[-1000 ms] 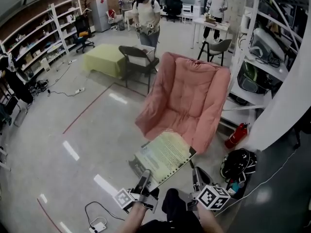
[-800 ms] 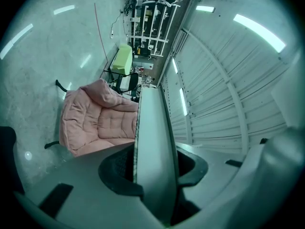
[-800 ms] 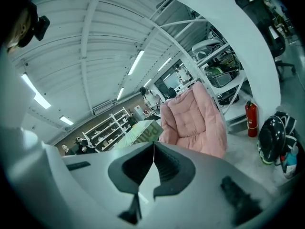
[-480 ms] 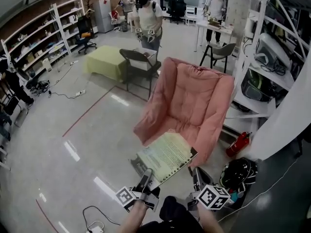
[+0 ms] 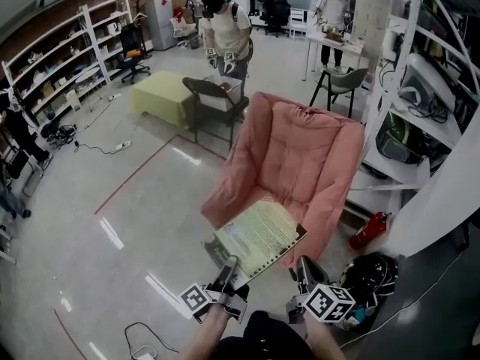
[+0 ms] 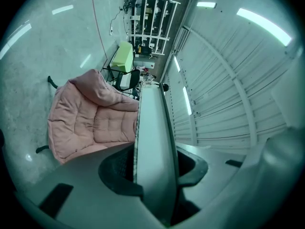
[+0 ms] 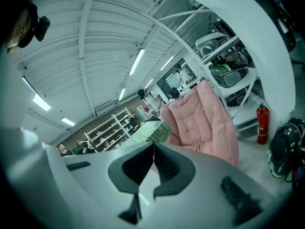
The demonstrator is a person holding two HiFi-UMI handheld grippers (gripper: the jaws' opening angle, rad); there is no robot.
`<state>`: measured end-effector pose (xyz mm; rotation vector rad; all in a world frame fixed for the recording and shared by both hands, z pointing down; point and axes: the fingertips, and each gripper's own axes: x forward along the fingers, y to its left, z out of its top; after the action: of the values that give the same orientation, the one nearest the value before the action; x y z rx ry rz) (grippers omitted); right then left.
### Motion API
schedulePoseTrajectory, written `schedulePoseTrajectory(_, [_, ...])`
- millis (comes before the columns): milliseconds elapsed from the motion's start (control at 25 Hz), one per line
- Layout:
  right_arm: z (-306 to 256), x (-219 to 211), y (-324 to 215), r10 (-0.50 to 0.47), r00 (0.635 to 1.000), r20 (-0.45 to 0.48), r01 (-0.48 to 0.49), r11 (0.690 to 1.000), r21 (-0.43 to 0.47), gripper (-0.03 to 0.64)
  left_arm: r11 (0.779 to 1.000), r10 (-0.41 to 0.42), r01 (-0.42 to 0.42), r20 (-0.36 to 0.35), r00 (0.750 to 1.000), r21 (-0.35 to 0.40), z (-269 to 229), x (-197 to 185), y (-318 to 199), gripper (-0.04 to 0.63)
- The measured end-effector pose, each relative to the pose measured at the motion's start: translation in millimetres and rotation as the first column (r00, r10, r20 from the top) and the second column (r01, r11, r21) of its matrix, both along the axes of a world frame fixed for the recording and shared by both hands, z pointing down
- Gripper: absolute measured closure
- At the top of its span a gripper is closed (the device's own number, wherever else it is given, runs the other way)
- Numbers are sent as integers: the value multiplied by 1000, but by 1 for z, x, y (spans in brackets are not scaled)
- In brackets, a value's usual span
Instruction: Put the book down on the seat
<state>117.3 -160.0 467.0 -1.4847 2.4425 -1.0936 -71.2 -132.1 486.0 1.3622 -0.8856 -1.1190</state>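
A thin pale-green book hangs flat in the air just in front of the pink padded chair, its far edge over the seat's front lip. My left gripper is shut on the book's near corner; in the left gripper view the book stands edge-on between the jaws, with the pink chair to its left. My right gripper is to the right of the book, shut and empty, its pads meeting. The right gripper view shows the book and the pink chair beyond the right gripper.
A red fire extinguisher and a black bag lie right of the chair, beside white shelving. A dark folding chair and a yellow-green table stand behind. A person with grippers stands farther back.
The chair has come slightly closer and the book has risen a little toward the seat's front edge. Both grippers keep their states.
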Motion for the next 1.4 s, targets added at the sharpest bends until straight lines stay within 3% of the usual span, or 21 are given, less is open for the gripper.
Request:
schedulePoseTrajectory(600, [15,-9,-72,-1,1000,4,1,1000,-2,604,999,17,-16,29,999,-50,34,2,-84,431])
schedulePoseTrajectory(1400, [99,-10,-220,81,996,-28,-84,992,-95,604,974,174,-166,39,984,-155,132,17,-240,431])
